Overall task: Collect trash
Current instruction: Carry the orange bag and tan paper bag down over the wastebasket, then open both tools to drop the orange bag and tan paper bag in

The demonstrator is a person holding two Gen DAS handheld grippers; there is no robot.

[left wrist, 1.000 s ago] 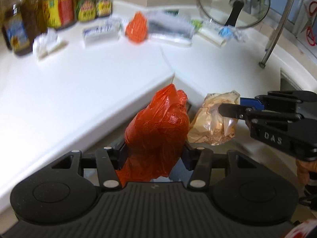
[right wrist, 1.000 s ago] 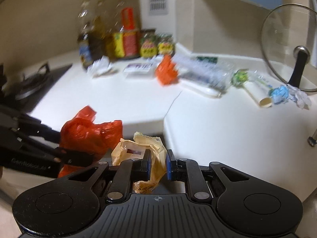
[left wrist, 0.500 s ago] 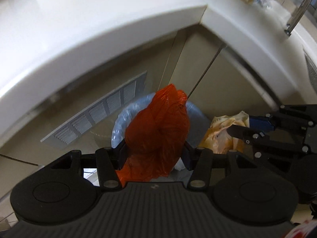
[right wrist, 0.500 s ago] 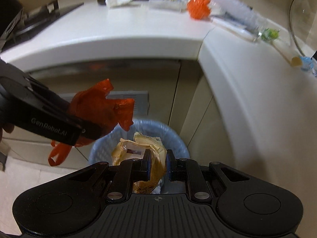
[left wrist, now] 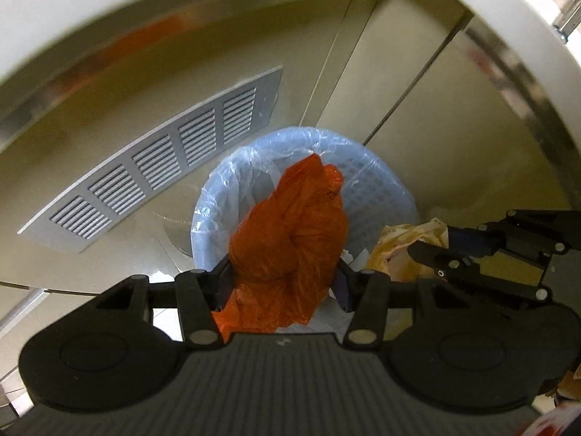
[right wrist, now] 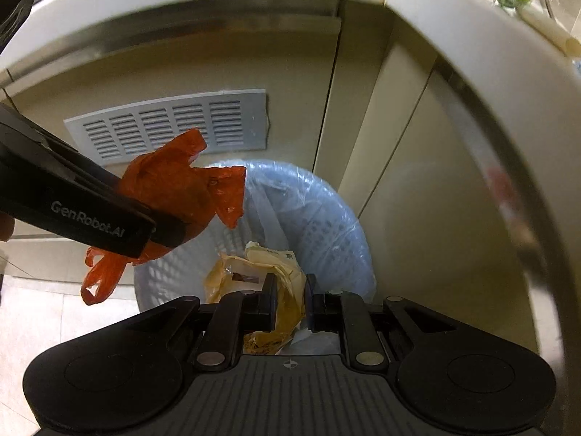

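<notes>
My left gripper [left wrist: 283,272] is shut on a crumpled orange plastic bag [left wrist: 290,243], held above a pale blue bin [left wrist: 377,189] lined with clear plastic. In the right wrist view the same orange bag [right wrist: 181,189] hangs from the left gripper [right wrist: 170,225] over the bin's [right wrist: 326,218] left rim. My right gripper [right wrist: 290,290] is shut on a crumpled yellow-beige wrapper [right wrist: 287,272], directly over the bin's opening. From the left wrist view, that wrapper [left wrist: 403,250] and the right gripper [left wrist: 428,250] sit just right of the bin.
The bin stands on the floor in the corner of beige cabinet fronts [left wrist: 417,116]. A grey vent grille [left wrist: 159,160] is set in the left cabinet panel. The white countertop edge [right wrist: 490,36] overhangs above. Light floor tiles [right wrist: 43,327] lie to the left.
Both grippers have dropped from countertop level to below the counter's edge, still holding their loads. The bin has come into view and now lies right under both.
</notes>
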